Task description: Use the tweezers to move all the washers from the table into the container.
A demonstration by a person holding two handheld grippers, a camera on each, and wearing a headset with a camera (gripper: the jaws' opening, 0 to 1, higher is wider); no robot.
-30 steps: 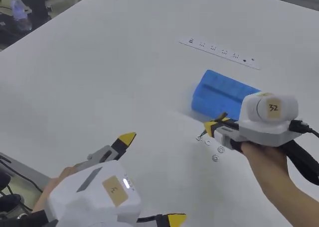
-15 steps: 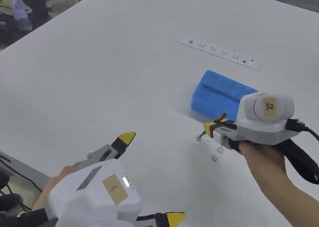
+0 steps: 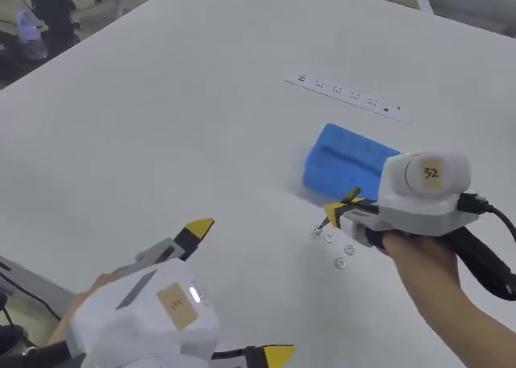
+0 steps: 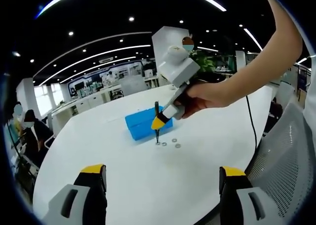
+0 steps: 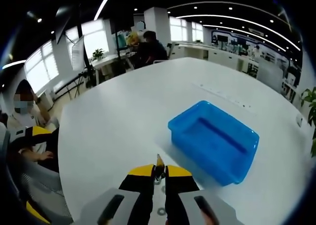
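My right gripper [image 3: 332, 215] sits at centre right of the head view, its jaws drawn narrow and clamped on the tweezers [image 5: 159, 162], whose tip pokes out between the yellow pads at the bottom middle of the right gripper view. In the left gripper view the tweezers slant down to the white table [image 3: 161, 126], the tip meeting the surface right at the nearest of the washers [image 3: 329, 239]. I cannot tell whether it has actually pinched one. A few more washers lie loose on the table just below and to the right of that tip in the head view. The blue container [image 3: 347, 162] stands just beside them, above the gripper in that frame, and it looks bare inside in the right gripper view. My left gripper [image 4: 162, 170] hovers at the lower left of the head view, jaws spread wide with nothing between them, well apart from the washers. A white power strip [image 3: 347, 96] lies on the table above the container.
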